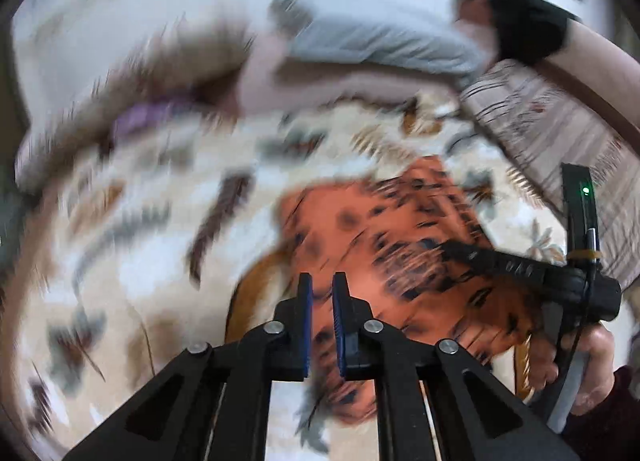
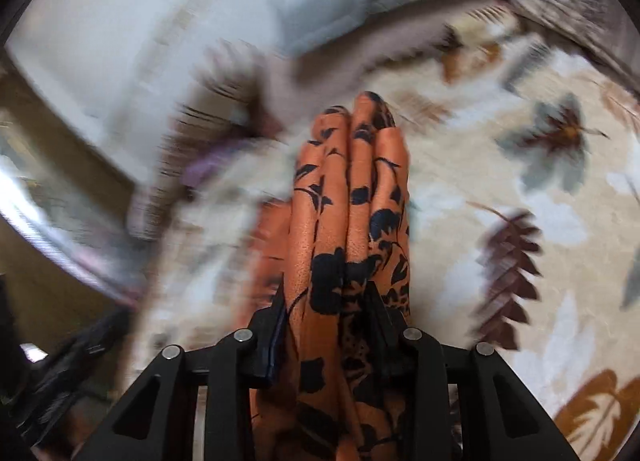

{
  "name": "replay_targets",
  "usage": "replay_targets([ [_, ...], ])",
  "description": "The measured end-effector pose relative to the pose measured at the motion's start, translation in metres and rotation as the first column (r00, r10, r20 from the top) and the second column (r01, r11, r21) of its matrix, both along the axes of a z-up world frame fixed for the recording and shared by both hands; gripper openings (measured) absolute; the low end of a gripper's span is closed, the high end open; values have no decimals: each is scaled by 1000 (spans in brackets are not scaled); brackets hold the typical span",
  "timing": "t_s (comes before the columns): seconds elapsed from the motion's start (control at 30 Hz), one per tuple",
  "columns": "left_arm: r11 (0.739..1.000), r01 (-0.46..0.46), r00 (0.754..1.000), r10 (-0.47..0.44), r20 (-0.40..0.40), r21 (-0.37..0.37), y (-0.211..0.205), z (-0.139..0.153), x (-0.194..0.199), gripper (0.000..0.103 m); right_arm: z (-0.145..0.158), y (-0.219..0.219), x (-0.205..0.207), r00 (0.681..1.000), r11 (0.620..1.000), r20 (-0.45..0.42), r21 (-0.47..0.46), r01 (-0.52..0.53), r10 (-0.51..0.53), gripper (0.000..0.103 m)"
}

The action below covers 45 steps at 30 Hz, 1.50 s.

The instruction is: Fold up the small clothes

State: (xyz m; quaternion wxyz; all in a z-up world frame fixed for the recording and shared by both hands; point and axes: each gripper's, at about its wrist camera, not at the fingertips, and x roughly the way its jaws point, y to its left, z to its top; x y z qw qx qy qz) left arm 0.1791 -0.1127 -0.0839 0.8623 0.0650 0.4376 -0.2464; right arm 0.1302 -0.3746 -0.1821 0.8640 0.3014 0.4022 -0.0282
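Between the right tongs [image 2: 328, 325]: orange garment with black floral print [image 2: 348, 213], bunched in folds, clamped by both pads and rising beyond the tips. Left tongs [image 1: 322, 325]: narrow gap, nothing between the blue pads [image 1: 307, 325]; same garment spread just beyond and right of them. Underneath: cream leaf-patterned blanket [image 1: 168, 245]. Far ahead: grey pillow [image 1: 372, 37].

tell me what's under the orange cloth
Under the orange cloth lies a cream leaf-print blanket, which shows all around it. The part directly beneath is covered, so anything hidden there cannot be told. The right gripper is shut on a bunched fold of the cloth.
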Motion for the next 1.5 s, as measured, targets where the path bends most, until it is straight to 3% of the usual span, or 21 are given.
replay_targets([
  [0.07,999,-35,994,32,-102,-36,16,-25,12,24,-7,-10,0,1000,999,-18,38,7,-7,36],
  [0.1,997,-57,989,50,-142,-49,22,-38,17,36,-6,-15,-1,1000,998,-8,56,2,-2,36],
  [0.2,993,-64,980,44,-193,-100,24,-61,25,41,-5,-29,-9,1000,999,-9,52,8,-8,36],
  [0.27,984,-42,977,4,-214,-172,19,-66,29,54,-11,-41,-8,999,996,-27,90,20,-18,36],
  [0.33,974,-31,979,-15,-202,-223,14,-66,26,75,-18,-52,-10,999,990,-37,140,29,-24,36],
  [0.47,964,10,982,-59,-178,-264,-4,-63,31,79,-23,-68,-16,998,986,-51,157,51,-44,36],
  [0.53,972,25,977,-72,-198,-233,-20,-71,36,85,-28,-76,-18,996,988,-65,142,67,-58,36],
  [0.63,978,49,966,-98,-238,-203,-37,-84,43,85,-38,-95,-25,991,981,-89,162,112,-98,36],
  [0.7,974,72,955,-130,-268,-214,-49,-93,44,85,-46,-107,-27,992,965,-91,237,111,-91,36],
  [0.77,968,91,947,-156,-281,-233,-54,-96,40,85,-54,-113,-27,991,944,-105,311,108,-78,53],
  [0.8,964,107,942,-176,-287,-243,-59,-98,38,86,-56,-115,-27,989,938,-115,321,128,-96,73],
  [0.93,968,131,947,-186,-263,-213,-72,-103,30,87,-55,-116,-26,996,909,-45,409,86,-74,75],
  [1.0,969,130,949,-183,-256,-210,-74,-104,30,84,-54,-106,-20,998,913,-40,404,52,-39,77],
  [1.07,966,128,953,-183,-242,-225,-73,-100,29,65,-58,-92,-13,996,945,-87,324,37,-9,76],
  [1.13,965,130,954,-185,-234,-228,-72,-97,28,49,-60,-77,-8,992,969,-122,245,11,20,58],
  [1.2,968,123,961,-172,-219,-219,-73,-90,25,42,-46,-64,-8,995,990,-93,143,-21,35,46],
  [1.33,969,121,978,-153,-140,-215,-66,-61,15,37,-15,-45,-15,999,998,1,41,-50,50,41],
  [1.5,986,119,992,-123,-31,-121,-38,-19,-4,38,3,-19,-13,989,987,93,97,-127,118,41],
])
